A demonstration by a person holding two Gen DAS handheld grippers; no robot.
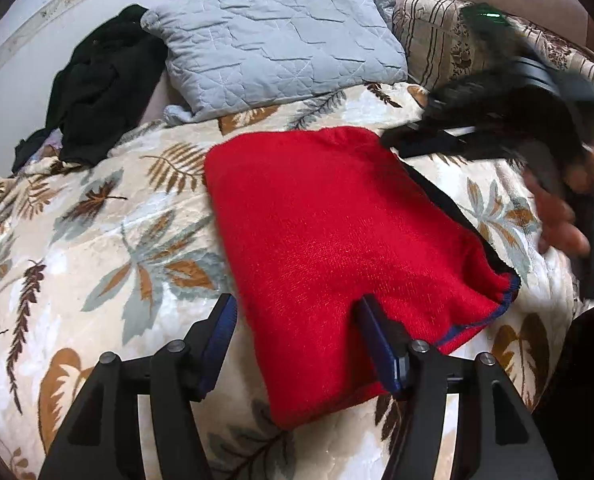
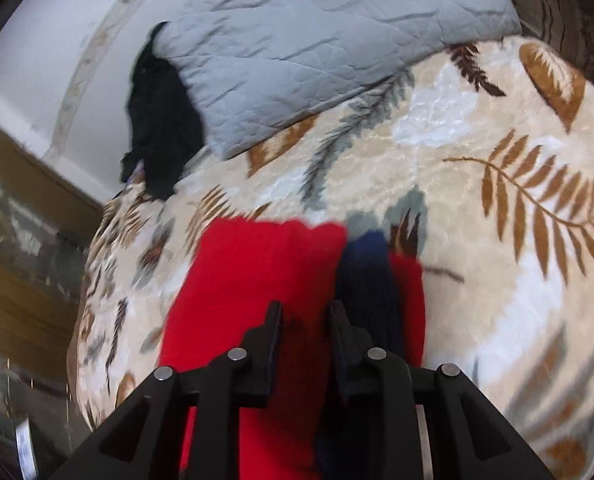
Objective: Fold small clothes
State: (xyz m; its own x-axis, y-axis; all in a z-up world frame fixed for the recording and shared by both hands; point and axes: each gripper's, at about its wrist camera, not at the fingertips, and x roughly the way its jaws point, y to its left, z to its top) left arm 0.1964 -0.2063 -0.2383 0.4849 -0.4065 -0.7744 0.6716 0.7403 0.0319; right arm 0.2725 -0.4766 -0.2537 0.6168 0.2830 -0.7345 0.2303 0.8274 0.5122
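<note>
Fuzzy red knit garment (image 1: 337,248), apparently folded rectangular, on plush leaf-print blanket (image 1: 109,240).

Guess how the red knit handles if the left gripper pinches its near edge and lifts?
Probably floppy: the red knit lies flat, conforming to the blanket. Its fuzzy surface should grip the fingers rather than slip. The fold may fall open, since the layers look loose.

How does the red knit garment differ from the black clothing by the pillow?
The red knit garment lies flat and squared off mid-bed; the black clothing sits crumpled in a heap at the bed's far edge. The red one shows navy trim; the black one looks plain. Both rest on the leaf-patterned blanket.
</note>
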